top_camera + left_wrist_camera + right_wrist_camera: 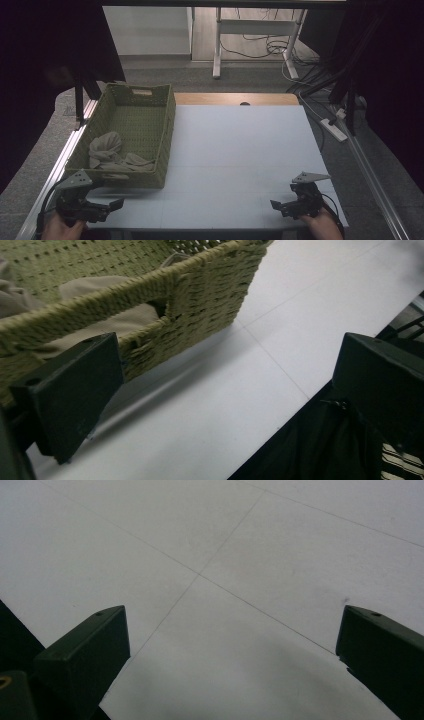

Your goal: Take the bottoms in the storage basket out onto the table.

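Left gripper [107,207]: jaws apart, empty, beside basket [166,125] | Right gripper [281,206]: jaws apart, empty, over bare table [240,150] | Cloth [107,150]: lies inside basket | Progress: apparently nothing left out

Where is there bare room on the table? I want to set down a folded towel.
The white mat is bare from the basket across to its right edge, and from the wooden strip at the back down to the right gripper. Crowded: the left side, where the basket holds a cloth and the left gripper sits at its near wall.
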Available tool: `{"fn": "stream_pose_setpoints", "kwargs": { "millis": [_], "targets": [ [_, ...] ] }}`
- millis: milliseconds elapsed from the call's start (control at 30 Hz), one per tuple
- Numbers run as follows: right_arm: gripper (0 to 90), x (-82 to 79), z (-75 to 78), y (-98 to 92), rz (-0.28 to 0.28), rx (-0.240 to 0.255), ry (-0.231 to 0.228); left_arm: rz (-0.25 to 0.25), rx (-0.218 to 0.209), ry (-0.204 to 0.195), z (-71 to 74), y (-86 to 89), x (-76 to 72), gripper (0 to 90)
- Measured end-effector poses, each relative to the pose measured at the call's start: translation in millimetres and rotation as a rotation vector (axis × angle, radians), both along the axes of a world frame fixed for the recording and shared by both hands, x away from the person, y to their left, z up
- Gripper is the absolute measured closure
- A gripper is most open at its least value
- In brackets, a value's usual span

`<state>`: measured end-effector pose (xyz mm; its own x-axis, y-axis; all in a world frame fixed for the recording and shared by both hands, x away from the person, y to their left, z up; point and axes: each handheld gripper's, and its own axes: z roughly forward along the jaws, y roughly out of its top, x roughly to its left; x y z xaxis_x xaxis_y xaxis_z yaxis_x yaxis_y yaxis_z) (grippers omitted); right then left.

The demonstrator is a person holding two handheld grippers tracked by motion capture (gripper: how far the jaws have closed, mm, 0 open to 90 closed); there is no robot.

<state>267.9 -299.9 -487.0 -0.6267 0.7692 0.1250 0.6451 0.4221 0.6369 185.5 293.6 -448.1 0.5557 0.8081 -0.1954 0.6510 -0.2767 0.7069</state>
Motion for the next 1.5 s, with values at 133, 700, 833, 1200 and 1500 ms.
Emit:
{"fn": "stream_pose_setpoints", "kwargs": {
  "millis": [133,700,833,1200,1500],
  "targets": [
    [0.7,0.0,-0.1,0.2,0.000,-0.001,0.002,0.012,0.009,0.000,2.0,3.6,2.8,0.0],
    [0.7,0.4,-0.5,0.8,0.001,-0.009,0.006,0.028,0.021,0.017,16.5,10.6,21.4,0.0],
    [0.7,0.6,-0.4,0.8,0.003,-0.016,0.005,0.033,0.024,0.019,19.2,11.5,24.9,0.0],
    [0.8,1.1,-0.9,1.0,0.005,-0.010,0.009,0.052,0.036,0.033,24.5,14.5,41.1,0.0],
    [0.8,1.3,-1.1,0.9,0.004,-0.009,0.012,0.074,0.062,0.057,24.8,17.8,60.0,0.0]
  ]
}}
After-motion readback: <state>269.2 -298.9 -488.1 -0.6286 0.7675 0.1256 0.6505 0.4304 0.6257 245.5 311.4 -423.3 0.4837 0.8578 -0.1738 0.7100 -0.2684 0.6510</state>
